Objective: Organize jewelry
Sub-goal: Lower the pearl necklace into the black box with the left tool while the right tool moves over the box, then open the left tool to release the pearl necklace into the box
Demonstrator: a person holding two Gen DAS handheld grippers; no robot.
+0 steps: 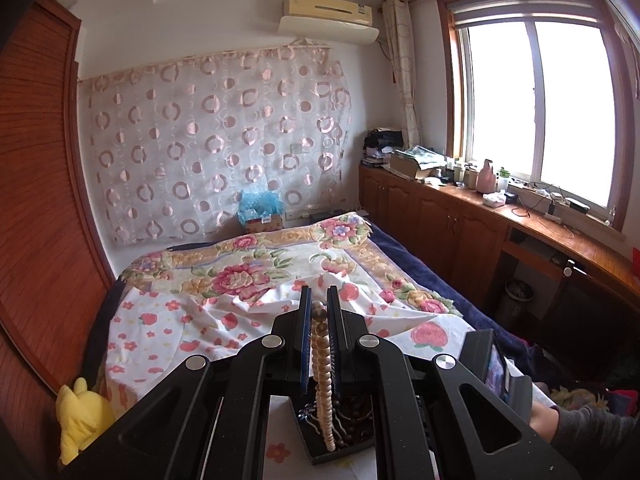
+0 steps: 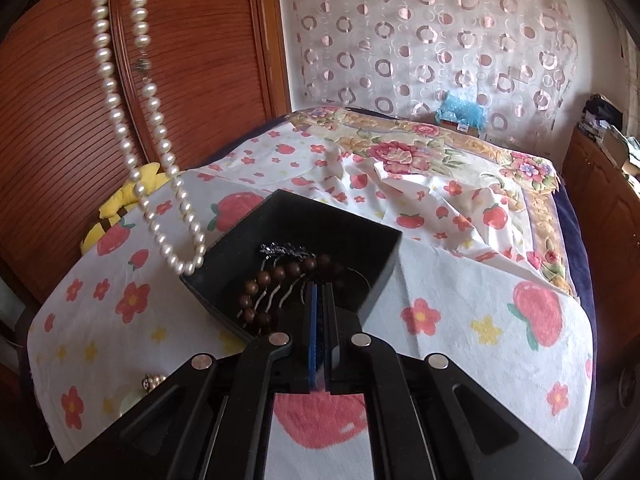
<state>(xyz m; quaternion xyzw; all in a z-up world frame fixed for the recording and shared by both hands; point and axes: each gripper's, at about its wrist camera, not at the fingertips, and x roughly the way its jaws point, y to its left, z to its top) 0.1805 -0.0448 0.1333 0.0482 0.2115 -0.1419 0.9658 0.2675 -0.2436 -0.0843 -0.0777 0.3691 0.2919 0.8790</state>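
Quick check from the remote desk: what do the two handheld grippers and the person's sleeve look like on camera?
Both the left gripper and the right gripper are matte black, with angled linkage arms joined by round silver pivot pins and flat, narrow fingers lined with blue pads. A dark grey knit sleeve shows at the lower right of the left wrist view.

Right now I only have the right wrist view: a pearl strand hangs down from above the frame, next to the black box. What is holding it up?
Observer: The left gripper. In its own view the fingers are shut on the pearl strand, which runs up between them.
Operator: Can you see any of the person?
Observer: Yes. A grey sleeve shows at the lower right edge of the left wrist view.
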